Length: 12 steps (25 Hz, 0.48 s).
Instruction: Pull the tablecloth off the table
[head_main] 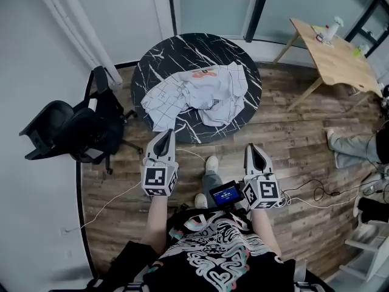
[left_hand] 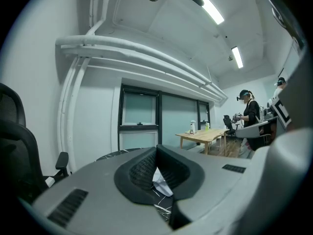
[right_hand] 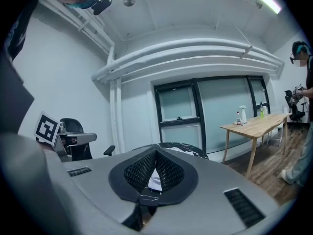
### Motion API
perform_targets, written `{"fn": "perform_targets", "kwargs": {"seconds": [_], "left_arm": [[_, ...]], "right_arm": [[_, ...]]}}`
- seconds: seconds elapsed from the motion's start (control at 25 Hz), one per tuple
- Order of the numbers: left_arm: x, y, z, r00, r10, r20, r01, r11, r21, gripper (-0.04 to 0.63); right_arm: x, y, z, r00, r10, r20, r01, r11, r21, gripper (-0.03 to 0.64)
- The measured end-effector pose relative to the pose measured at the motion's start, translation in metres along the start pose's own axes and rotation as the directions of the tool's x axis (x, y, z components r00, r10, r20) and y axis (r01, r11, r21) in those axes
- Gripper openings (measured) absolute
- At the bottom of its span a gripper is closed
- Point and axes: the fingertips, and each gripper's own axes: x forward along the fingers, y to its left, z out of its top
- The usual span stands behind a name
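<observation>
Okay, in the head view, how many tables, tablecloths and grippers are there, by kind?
Tables: 2 (round black marble table, wooden table)
Tablecloths: 1 (crumpled tablecloth)
Grippers: 2 (left gripper, right gripper)
Total: 5

The left tool's (left_hand: 157, 153) body hides most of the tablecloth (left_hand: 161, 182)

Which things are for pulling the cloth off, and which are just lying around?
For the job:
crumpled white checked tablecloth
round black marble table
left claw, shut
right claw, shut

Just lying about:
black office chair
light wooden table
white cable on the floor
</observation>
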Motion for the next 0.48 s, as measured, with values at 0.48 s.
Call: {"fn": "perform_targets", "kwargs": {"seconds": [0.48], "left_arm": [[0.049, 0.026, 0.004, 1.0, 0.026, 0.002, -0.026, 1.0, 0.006, 0.021]], "right_arm": [[0.062, -0.015, 0.004, 1.0, 0.028, 0.011, -0.028, 1.0, 0.006, 0.032]]}}
